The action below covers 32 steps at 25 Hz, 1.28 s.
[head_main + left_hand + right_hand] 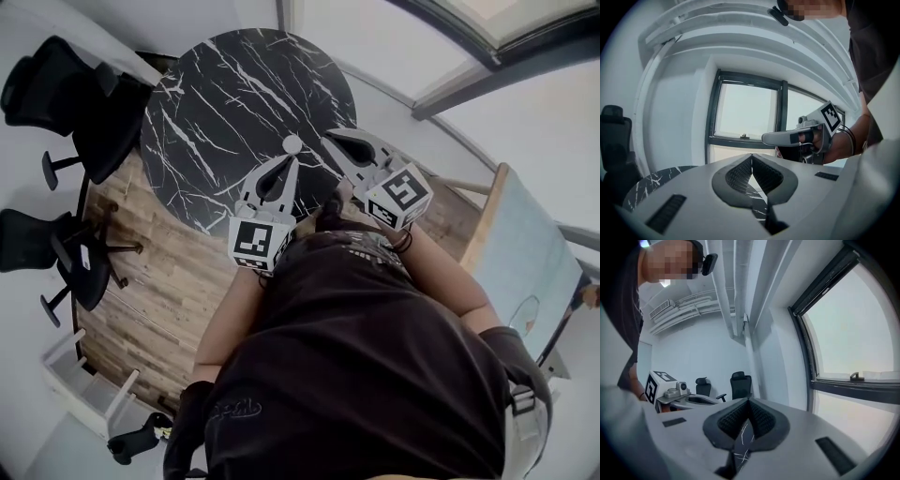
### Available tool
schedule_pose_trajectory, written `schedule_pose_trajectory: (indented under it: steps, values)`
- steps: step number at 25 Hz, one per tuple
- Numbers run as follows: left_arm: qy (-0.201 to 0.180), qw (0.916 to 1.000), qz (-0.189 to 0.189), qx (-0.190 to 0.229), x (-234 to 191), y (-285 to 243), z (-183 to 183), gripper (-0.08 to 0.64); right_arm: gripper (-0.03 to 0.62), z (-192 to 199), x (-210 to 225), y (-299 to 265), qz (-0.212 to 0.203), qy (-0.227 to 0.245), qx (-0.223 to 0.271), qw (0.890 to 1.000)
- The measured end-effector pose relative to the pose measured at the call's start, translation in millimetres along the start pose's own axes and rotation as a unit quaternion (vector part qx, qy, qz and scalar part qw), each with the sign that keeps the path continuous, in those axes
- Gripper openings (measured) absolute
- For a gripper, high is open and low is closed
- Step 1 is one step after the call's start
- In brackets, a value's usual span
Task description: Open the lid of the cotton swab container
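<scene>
In the head view a small round white cotton swab container (292, 143) stands on the round black marble table (225, 84), near its front edge. My left gripper (290, 163) points at it from just below with its jaws shut and empty. My right gripper (329, 139) is a little to the container's right, also shut and holding nothing. The left gripper view shows the left gripper (751, 156) with its ribbed pads together and the right gripper (787, 138) held in a hand beside it. The right gripper view shows the right gripper (748, 401) closed too. Neither gripper view shows the container.
Black office chairs (80, 98) stand left of the table on the wooden floor (159, 291). A white rack (89, 384) is at the lower left and a pale blue tabletop (525, 248) at the right. A large window (745, 112) lies ahead of the grippers.
</scene>
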<state>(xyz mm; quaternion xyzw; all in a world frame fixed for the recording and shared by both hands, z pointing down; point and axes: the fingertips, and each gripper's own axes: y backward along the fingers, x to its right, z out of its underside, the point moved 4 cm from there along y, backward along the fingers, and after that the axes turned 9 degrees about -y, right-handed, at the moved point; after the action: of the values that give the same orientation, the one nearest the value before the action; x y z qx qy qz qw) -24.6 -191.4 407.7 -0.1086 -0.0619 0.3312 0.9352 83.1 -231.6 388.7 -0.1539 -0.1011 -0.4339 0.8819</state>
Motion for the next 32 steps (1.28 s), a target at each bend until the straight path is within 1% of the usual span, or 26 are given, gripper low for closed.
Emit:
schedule_pose_trajectory:
  steps: [3, 7, 11, 16, 20, 22, 25, 28, 32]
  values:
    - [0.001, 0.9999, -0.014, -0.005, -2, -14, 1, 0.014, 0.023, -4, 16, -3, -0.017, 0.0, -0.004, 1.0]
    - [-0.007, 0.9989, -0.046, -0.007, -5, -30, -2, 0.014, 0.023, -8, 34, -5, -0.042, 0.0, -0.012, 0.999]
    - [-0.014, 0.9972, -0.073, -0.013, -4, -43, 6, 0.025, 0.023, -7, 48, -5, -0.064, 0.001, -0.017, 0.998]
    - [-0.013, 0.9955, -0.093, -0.015, 1, -54, 14, 0.08, 0.023, -6, 60, -3, -0.091, 0.001, -0.029, 0.995]
    - [-0.012, 0.9929, -0.117, -0.023, 4, -58, 24, 0.155, 0.023, -2, 67, -3, -0.111, 0.004, -0.039, 0.993]
    - [-0.004, 0.9921, -0.121, -0.03, 5, -60, 36, 0.196, 0.023, 2, 71, -5, -0.114, 0.001, -0.046, 0.992]
    - [-0.007, 0.9903, -0.135, -0.031, 3, -61, 52, 0.215, 0.023, 4, 72, -10, -0.117, -0.001, -0.054, 0.992]
    - [-0.006, 0.9885, -0.149, -0.027, -2, -65, 66, 0.286, 0.023, 4, 70, -15, -0.121, 0.005, -0.059, 0.991]
    - [-0.001, 0.9888, -0.144, -0.039, -4, -75, 89, 0.327, 0.023, 7, 71, -19, -0.117, 0.005, -0.066, 0.991]
